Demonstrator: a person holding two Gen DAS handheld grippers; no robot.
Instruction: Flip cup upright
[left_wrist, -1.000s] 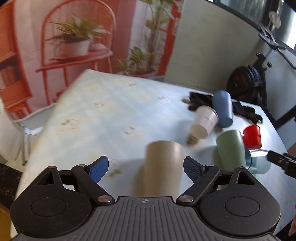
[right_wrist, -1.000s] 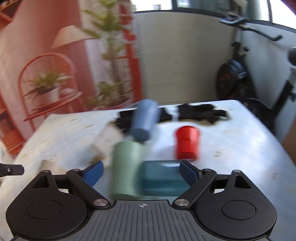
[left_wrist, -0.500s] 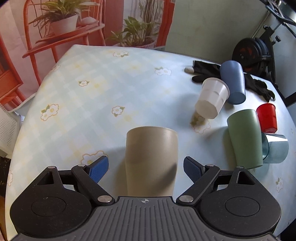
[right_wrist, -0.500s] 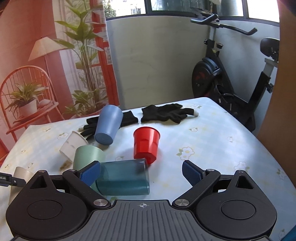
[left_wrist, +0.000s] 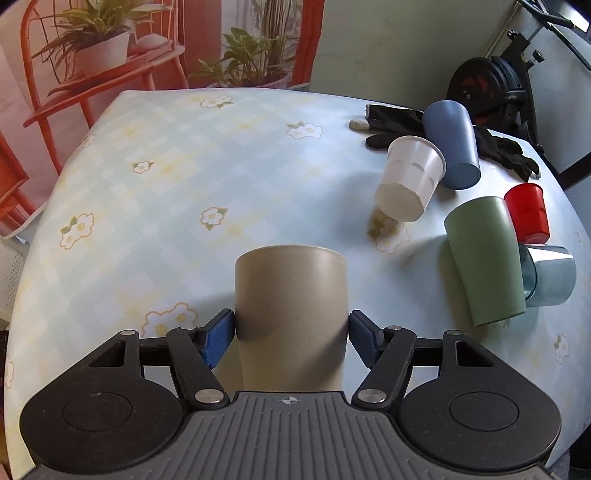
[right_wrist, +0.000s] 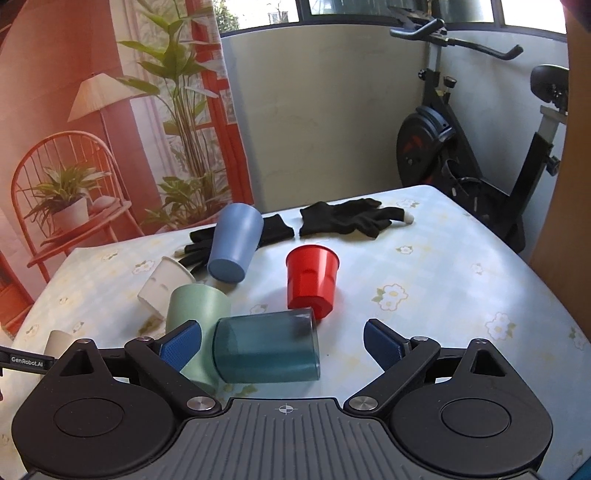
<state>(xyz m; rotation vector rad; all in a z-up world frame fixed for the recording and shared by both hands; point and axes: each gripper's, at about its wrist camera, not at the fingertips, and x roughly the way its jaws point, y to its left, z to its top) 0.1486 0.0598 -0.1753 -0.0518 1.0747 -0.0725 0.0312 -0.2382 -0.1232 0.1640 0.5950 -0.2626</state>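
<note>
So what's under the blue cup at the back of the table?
The blue cup lies tilted across a black glove, whose cuff and fingertips stick out on either side. The middle of that glove is covered, so whether anything else sits there can't be seen.

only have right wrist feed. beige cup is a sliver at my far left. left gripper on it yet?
Observer: Yes. In the left wrist view the left gripper is closed on the beige cup, with a blue pad against each side.
Operator: mouth toward the gripper or away?
Observer: The far end looks closed, and no opening shows.
Operator: standing or lying?
Observer: Cannot tell from that angle. The table around it is bare cloth, and the other cups sit apart to the right.
</note>
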